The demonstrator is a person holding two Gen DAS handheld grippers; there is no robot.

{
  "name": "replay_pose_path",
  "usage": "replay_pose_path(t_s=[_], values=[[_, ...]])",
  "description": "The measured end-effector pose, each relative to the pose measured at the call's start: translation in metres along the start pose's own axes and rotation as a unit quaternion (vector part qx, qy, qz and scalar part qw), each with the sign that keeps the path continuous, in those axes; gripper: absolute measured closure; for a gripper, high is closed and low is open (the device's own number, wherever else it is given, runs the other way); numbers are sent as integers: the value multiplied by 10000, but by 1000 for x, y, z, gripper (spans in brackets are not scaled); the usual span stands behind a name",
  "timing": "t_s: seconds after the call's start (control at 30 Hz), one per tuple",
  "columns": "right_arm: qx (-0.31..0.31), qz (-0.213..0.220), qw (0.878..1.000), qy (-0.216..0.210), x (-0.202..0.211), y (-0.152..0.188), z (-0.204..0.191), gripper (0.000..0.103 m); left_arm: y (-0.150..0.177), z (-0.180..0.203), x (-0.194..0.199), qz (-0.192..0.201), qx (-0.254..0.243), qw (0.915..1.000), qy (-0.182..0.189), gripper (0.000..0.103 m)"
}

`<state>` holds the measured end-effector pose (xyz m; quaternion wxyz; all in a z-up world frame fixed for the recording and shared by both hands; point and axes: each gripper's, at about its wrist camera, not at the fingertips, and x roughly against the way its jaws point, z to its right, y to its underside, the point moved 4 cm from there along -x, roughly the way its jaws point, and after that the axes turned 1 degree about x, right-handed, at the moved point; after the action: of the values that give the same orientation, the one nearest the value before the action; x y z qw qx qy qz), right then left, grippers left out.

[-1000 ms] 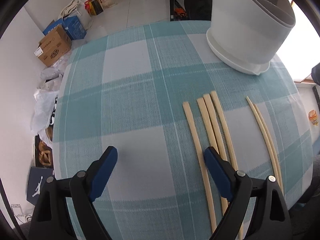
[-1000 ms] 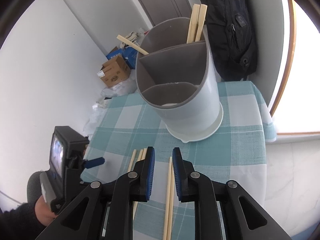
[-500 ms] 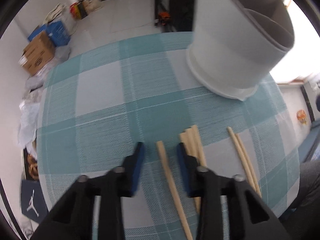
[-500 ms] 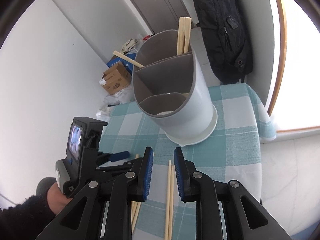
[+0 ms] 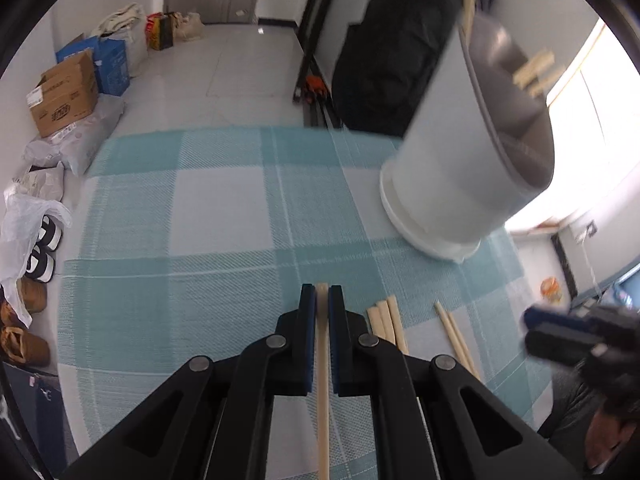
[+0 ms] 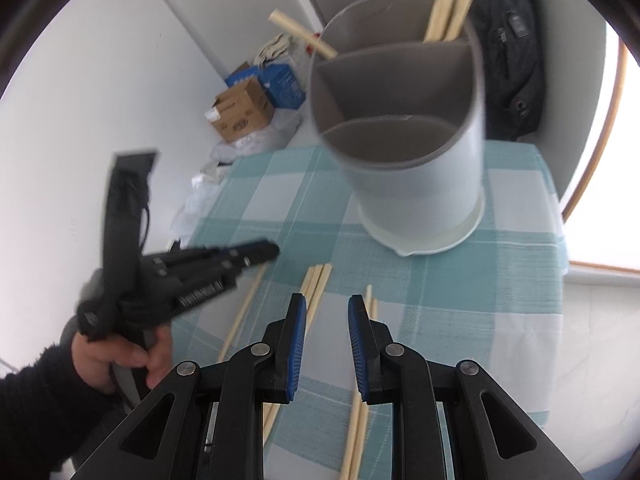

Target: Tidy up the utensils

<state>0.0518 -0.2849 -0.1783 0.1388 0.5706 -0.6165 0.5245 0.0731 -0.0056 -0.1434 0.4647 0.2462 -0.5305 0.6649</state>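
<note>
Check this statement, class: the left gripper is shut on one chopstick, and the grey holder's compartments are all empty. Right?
Not quite. The left gripper does clamp one chopstick, but the grey holder isn't empty: the right wrist view shows chopsticks standing in its rear compartment.

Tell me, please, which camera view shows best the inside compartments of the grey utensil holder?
The right wrist view: it looks down into the utensil holder, so the dividers and the chopsticks standing in its far compartment are plain. The left wrist view shows the holder blurred, mostly its outer wall, with little of the inside.
</note>
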Motion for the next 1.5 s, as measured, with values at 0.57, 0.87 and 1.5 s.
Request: replay_pose_path(t_s=[0.57, 0.87, 1.5], values=[[316, -1241, 9900, 595, -95, -19, -34, 92, -35, -47, 50, 1232, 673, 9877, 695, 101], [236, -1316, 9870, 893, -102, -29, -34, 92, -34, -55, 66, 1323, 764, 9844, 877, 101], [157, -1334, 9854, 1046, -98, -28, -27, 92, -32, -63, 75, 1365, 821, 9826, 952, 101]])
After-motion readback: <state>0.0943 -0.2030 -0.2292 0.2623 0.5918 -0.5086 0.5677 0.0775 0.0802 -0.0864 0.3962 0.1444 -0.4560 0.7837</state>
